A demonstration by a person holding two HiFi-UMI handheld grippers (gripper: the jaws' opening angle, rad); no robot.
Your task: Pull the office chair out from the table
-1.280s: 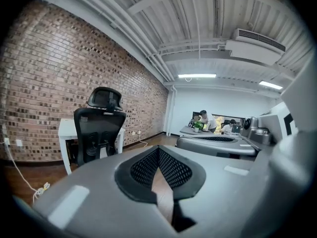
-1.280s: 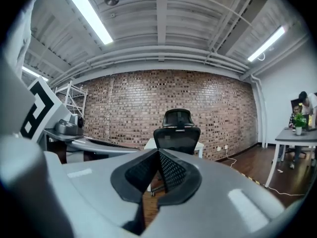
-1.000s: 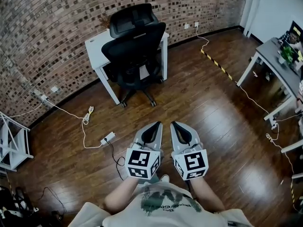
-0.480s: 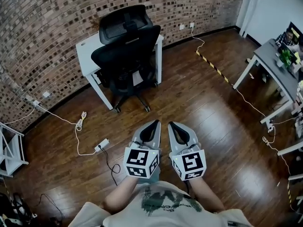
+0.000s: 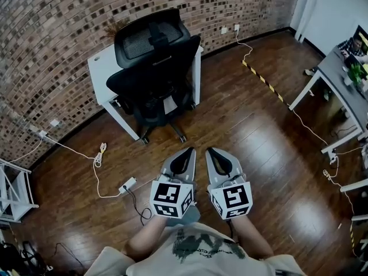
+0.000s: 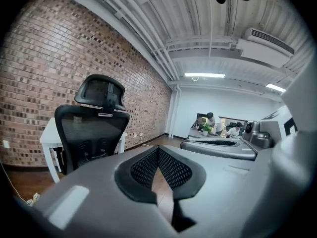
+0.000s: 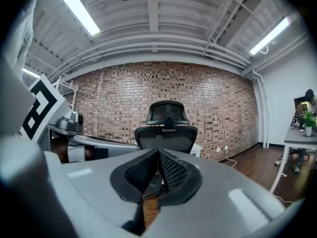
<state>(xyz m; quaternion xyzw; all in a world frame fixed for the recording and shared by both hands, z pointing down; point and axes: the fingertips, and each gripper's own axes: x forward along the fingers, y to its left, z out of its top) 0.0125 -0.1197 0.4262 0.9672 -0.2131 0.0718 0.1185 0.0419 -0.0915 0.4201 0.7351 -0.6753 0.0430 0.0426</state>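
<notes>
One office chair (image 5: 154,68), two tables (image 5: 99,73) (image 5: 339,76), two grippers (image 5: 188,151) (image 5: 210,151), one power strip (image 5: 127,184), perhaps two distant people (image 6: 210,119).

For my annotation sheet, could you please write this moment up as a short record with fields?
office chair: black, pushed in at the table, backrest facing the person
white table: small, against the brick wall
left tongs: shut, empty, well short of the chair
right tongs: shut, empty, beside the left tongs
wooden floor: a power strip with its cable lies left of the tongs
task state: chair not yet touched
</notes>
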